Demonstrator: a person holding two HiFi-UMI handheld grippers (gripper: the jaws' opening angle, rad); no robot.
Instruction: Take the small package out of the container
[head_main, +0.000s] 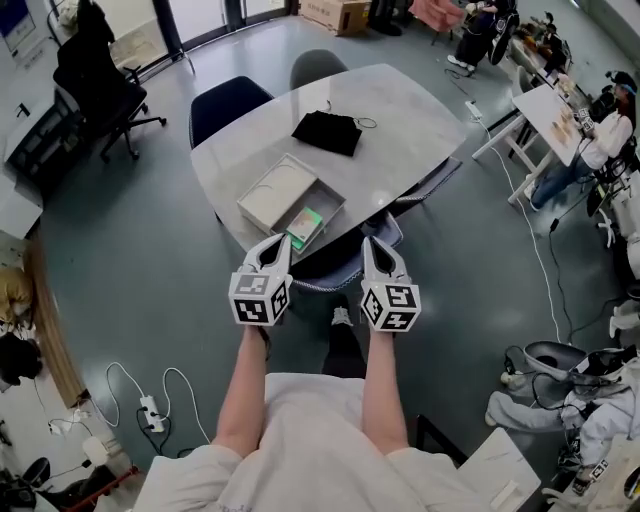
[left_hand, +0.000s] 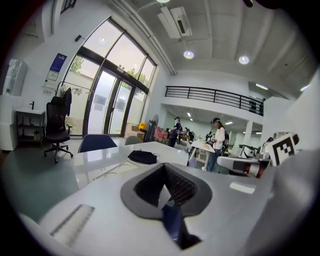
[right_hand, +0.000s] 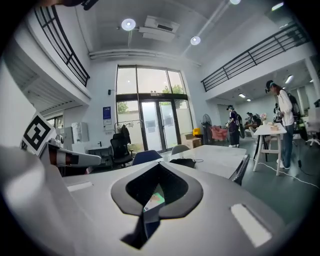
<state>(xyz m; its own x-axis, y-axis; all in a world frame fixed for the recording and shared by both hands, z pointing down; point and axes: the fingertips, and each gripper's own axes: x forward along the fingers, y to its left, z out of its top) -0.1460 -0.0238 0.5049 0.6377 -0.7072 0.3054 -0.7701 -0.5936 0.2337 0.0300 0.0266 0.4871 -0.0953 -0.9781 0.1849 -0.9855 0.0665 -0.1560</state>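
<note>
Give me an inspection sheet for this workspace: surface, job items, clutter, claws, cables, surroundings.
Surface: pale table, mostly bare.
Job's things: open shallow container near the table's front edge; small green package lies inside it.
Clutter: black pouch further back on the table.
Grippers: left claw and right claw both shut and empty, side by side at the table's front edge; neither is on the package.
Cables: thin cord beside the pouch; power strip with white leads on the floor at left; white cable across the floor at right.
Surroundings: blue chair and grey chair behind the table; black office chair; people at desks at right.
</note>
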